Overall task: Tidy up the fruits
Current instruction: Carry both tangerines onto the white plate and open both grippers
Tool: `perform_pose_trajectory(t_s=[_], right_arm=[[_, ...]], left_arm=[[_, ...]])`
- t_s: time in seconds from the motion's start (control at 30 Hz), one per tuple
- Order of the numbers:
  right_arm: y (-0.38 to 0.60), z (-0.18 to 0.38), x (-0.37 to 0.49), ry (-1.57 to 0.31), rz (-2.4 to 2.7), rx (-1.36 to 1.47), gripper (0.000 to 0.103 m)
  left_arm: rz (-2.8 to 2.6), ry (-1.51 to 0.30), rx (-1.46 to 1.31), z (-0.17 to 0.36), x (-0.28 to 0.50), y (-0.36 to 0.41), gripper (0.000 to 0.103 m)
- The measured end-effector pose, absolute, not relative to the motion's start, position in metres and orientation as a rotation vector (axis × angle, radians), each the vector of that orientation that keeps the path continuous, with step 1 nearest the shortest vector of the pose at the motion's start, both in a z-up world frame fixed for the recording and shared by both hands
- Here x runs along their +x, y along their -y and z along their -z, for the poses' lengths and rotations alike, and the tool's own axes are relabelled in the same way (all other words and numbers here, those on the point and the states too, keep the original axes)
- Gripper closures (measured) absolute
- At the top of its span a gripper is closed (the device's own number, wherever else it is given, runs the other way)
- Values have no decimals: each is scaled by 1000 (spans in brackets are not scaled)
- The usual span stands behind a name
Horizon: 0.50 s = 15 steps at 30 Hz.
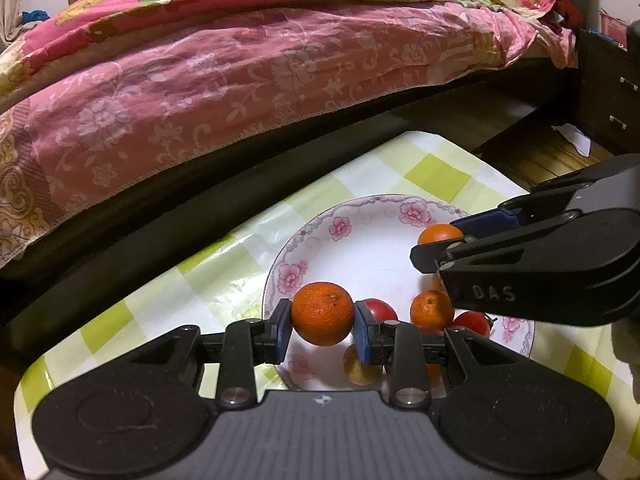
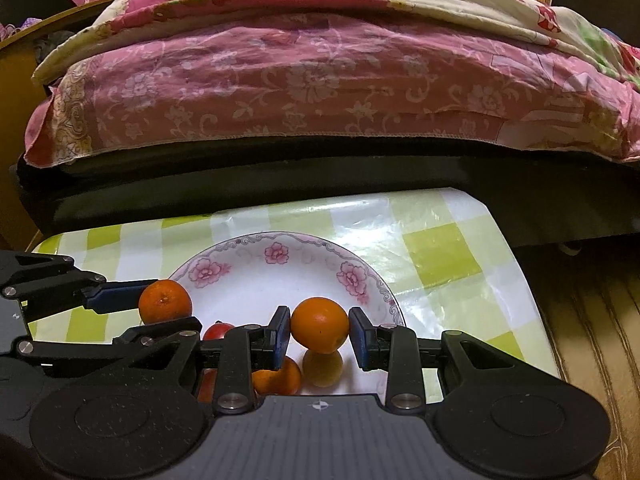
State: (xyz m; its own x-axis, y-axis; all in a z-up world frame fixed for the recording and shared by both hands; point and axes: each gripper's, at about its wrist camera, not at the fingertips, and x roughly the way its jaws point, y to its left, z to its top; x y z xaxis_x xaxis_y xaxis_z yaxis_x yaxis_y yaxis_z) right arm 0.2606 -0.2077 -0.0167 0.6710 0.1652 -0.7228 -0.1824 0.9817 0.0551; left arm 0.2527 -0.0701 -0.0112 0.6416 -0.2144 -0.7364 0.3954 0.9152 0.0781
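Both tongs have black plastic arms with a grainy surface and flat blue pads. The left gripper (image 1: 322, 326) is closed on a round, deep orange mandarin with dimpled skin (image 1: 322, 313); each pad presses one side of it. The right gripper (image 2: 319, 336) is closed in the same way on a smoother, lighter orange round fruit (image 2: 319, 324), and the glossy surface below shows its reflection.

Both fruits are held over the round white ceramic plate with pink flowers and a thin patterned rim (image 1: 362, 210). In the plate lie other small fruits: a small orange mandarin (image 1: 432, 309), a red shiny tomato (image 1: 378, 309) and a second red tomato (image 1: 472, 323), close together on the near side. The far half of the plate is bare white.

The plate stands on a shiny plastic tablecloth with yellow-green and white squares (image 2: 440, 256). The far edge of the table is just beside the dark bed frame (image 2: 280, 184), over which a pink flowered cotton blanket (image 2: 280, 80) hangs. On the right the cloth ends in a rounded corner, and below it is the brown wooden floor (image 2: 592, 320), with open room.
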Motion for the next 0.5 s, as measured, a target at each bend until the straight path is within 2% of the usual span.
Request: perform_pose_trajectory(t_s=[0.5], right_arm=[[211,23,270,-814,-188,-15,74]], left_arm=[[354,-803,233,11,256,72,64]])
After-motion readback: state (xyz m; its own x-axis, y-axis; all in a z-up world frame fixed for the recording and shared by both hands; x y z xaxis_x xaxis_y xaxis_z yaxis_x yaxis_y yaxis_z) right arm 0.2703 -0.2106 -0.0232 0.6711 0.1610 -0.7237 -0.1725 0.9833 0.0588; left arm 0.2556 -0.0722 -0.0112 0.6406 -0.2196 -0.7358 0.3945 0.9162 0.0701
